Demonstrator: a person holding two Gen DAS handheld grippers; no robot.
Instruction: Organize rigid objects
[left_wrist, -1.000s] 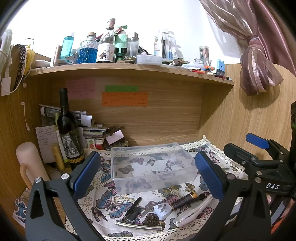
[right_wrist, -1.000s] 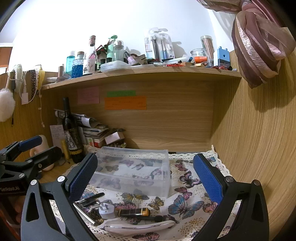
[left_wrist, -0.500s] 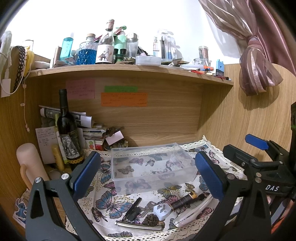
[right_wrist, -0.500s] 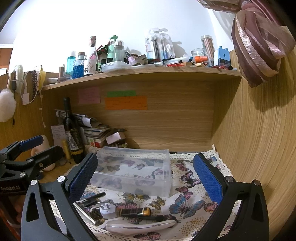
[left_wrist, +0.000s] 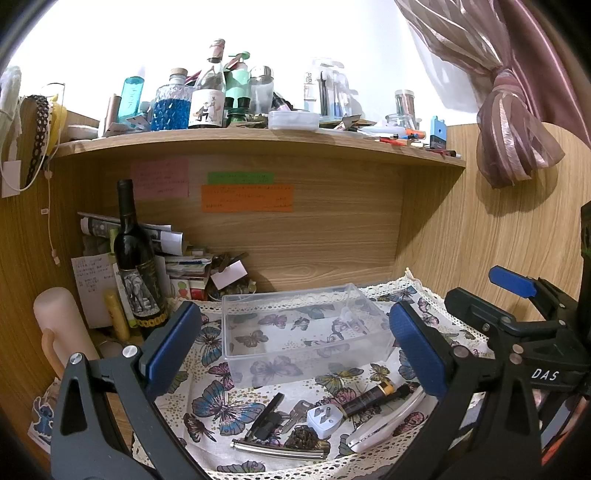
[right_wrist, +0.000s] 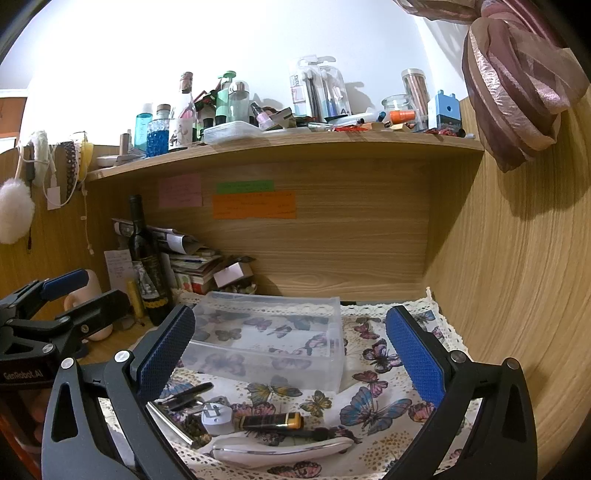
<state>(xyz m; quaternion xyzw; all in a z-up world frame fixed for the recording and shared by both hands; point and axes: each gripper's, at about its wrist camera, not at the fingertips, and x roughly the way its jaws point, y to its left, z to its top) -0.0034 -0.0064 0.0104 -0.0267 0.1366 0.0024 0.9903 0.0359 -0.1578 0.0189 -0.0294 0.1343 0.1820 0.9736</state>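
Note:
A clear plastic box (left_wrist: 303, 332) stands empty on a butterfly-print cloth (left_wrist: 214, 402); it also shows in the right wrist view (right_wrist: 266, 339). In front of it lie a white plug adapter (left_wrist: 323, 421), a black and gold tube (left_wrist: 373, 397), a key (left_wrist: 295, 411), a black clip (left_wrist: 266, 415), a metal bar (left_wrist: 280, 448), a pine cone (left_wrist: 304, 439) and a white curved handle (left_wrist: 384, 424). My left gripper (left_wrist: 293, 350) is open and empty, above the pile. My right gripper (right_wrist: 288, 354) is open and empty, beside it on the right.
A dark wine bottle (left_wrist: 135, 258), papers and small boxes stand at the back left. A pink cylinder (left_wrist: 59, 332) stands at the left. A crowded wooden shelf (left_wrist: 258, 138) hangs overhead. A wooden wall (right_wrist: 517, 295) closes the right side.
Both views have shifted only slightly; the scene sits a touch lower and closer. Nothing has been picked up or moved.

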